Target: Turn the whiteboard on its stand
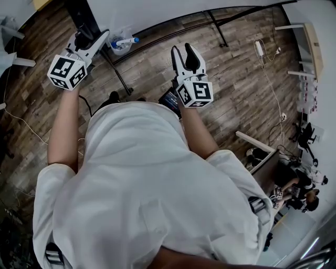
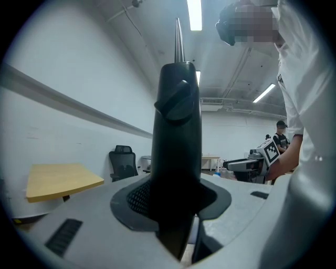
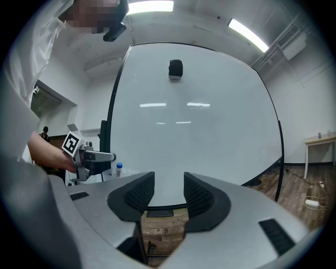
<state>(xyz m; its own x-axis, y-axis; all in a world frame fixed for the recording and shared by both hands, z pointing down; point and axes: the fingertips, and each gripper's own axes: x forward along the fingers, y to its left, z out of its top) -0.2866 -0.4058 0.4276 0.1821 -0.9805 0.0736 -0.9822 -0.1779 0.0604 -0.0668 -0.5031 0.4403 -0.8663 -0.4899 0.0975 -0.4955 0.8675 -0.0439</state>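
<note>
The whiteboard (image 3: 199,121) stands upright in its black frame, facing the right gripper view; from the head view its white face (image 1: 157,10) fills the top. My left gripper (image 1: 93,39) is at the board's left side, shut on the black frame edge (image 2: 177,131), which fills the gap between its pads (image 2: 137,198). That gripper (image 3: 92,156) also shows at the board's left edge. My right gripper (image 1: 185,55) is open and points at the board's face just above its lower frame (image 3: 160,205). Nothing lies between its jaws (image 3: 169,192). A small black object (image 3: 175,69) sticks high on the board.
A white cup with a blue-capped marker (image 1: 125,42) hangs beside the left gripper. The stand's black legs (image 1: 218,29) cross the wooden floor. A cable and white adapter (image 1: 259,48) lie to the right. A wooden table (image 2: 60,181) and office chair (image 2: 122,163) stand behind.
</note>
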